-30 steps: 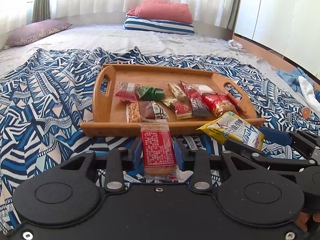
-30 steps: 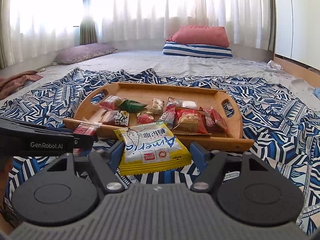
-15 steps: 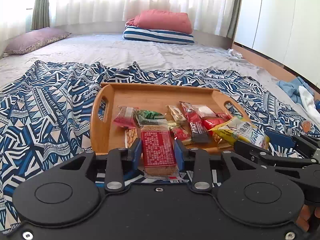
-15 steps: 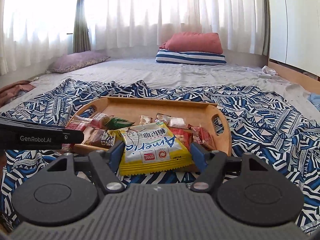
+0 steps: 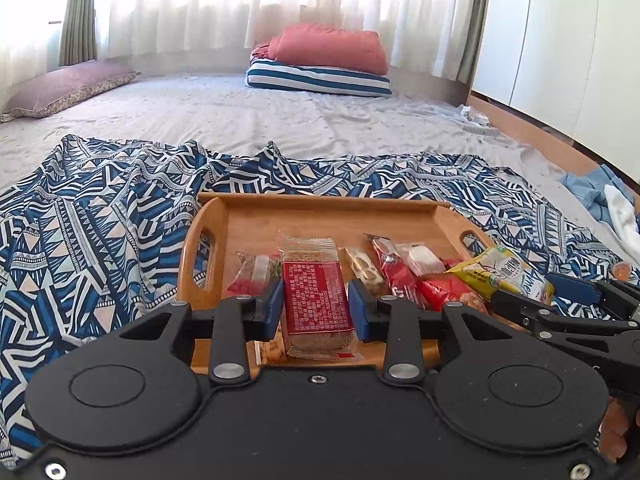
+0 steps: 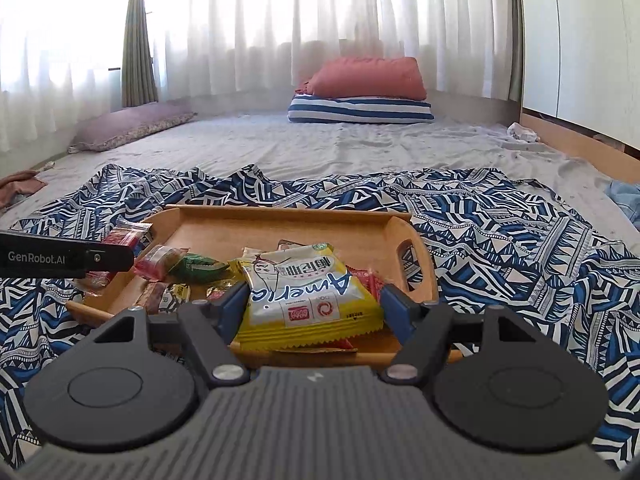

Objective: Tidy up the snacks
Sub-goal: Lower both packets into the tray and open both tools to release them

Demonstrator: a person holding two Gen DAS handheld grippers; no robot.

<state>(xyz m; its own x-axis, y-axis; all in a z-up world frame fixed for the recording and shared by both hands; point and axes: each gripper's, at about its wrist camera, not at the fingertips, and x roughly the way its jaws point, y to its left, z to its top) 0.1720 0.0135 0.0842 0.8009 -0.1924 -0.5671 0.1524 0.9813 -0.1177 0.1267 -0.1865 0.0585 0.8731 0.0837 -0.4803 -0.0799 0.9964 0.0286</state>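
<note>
The left hand-held gripper (image 5: pixel 316 306) is clamping a red-labelled snack bar (image 5: pixel 316 300) between its blue pads, gripping the pack across its width so that it is sticking straight out ahead. The right hand-held gripper (image 6: pixel 310 308) is likewise squeezing a yellow snack packet (image 6: pixel 308 296) by its sides, with the crimped end nearest the camera. Both packs are being carried above the wooden tray (image 5: pixel 320 208), which is lying on the patterned blue blanket (image 5: pixel 100 220) spread over the bed (image 5: pixel 240 120).

Seen from the left wrist, the yellow packet (image 5: pixel 504 274) and the right gripper are sitting at 3 o'clock of the red bar, just beside it, so the two hands are working side by side over the tray's near edge. Inside the tray, loose wrapped snacks (image 5: pixel 396 272) are crowding the near half, while the far half at 12 o'clock is showing bare wood.

Holding each pack flat and level looks deliberate: it should let the pack be laid down beside the others rather than dropped on end. The likely step in hand is placing both into the tray. The crowded near half is the risk, since a pack released there could land on top of others; the bare far half seems the better spot.
</note>
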